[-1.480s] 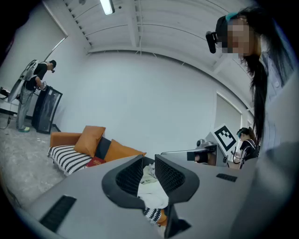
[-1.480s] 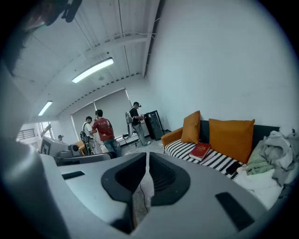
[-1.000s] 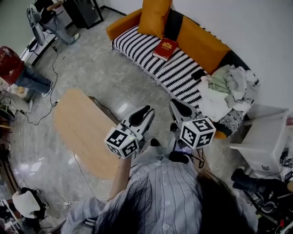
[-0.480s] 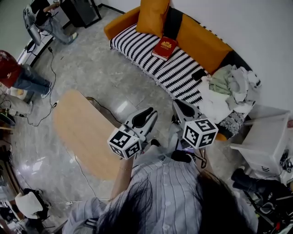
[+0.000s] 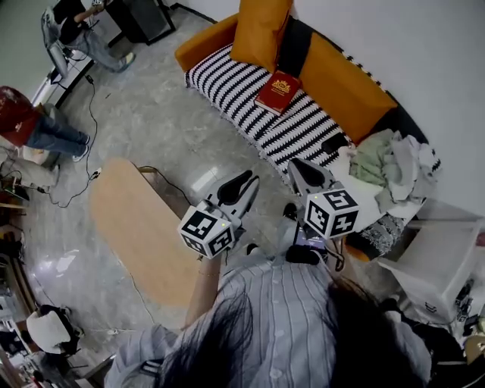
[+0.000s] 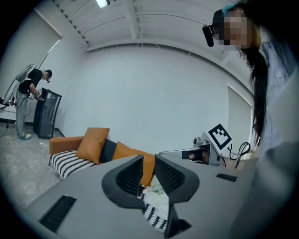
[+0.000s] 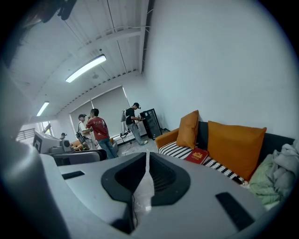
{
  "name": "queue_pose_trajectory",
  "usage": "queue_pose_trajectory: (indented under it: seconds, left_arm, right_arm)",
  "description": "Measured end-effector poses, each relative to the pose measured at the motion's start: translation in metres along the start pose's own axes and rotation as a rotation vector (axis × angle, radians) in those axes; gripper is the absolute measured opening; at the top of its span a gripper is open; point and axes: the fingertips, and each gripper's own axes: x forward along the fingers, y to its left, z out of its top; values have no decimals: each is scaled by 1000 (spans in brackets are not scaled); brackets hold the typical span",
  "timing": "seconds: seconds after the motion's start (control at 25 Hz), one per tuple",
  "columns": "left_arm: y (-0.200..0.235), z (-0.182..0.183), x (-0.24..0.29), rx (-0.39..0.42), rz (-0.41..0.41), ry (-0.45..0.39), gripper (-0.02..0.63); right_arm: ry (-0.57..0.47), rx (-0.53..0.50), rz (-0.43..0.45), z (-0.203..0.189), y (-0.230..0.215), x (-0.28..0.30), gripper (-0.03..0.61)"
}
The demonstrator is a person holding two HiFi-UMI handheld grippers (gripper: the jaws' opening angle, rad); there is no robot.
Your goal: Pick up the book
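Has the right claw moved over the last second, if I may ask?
Yes. The right claw has advanced towards the orange sofa with the striped seat, narrowing the gap.

An orange sofa [image 5: 341, 83] runs along the white wall from the top centre toward the right, with an orange cushion [image 5: 260, 30] upright at its upper end and a black-and-white striped cover [image 5: 235, 83] over the seat. A heap of pale clothes [image 5: 390, 163] lies at its lower right end, near a white bin [image 5: 439, 265]. A bare oval wooden table [image 5: 140, 231] stands at centre left on the grey floor [image 5: 151, 114]. A person in red [image 5: 23, 114] stands at the left edge, and another in dark clothes [image 5: 76, 23] at the upper left beside a black cabinet [image 5: 140, 19].
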Motion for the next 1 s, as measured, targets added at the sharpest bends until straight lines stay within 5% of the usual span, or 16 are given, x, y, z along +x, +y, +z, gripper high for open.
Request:
queue_pose_trajectory:
  seconds: [0.4,1.0]
  left_arm:
    - [30,27,89,-37,73,-6,67]
    - [45,35,151,-50,145,-12,69]
  right_arm:
    - [49,-24,54,45,-79,45,37]
    - [66,-15,115,66,-140,68,37]
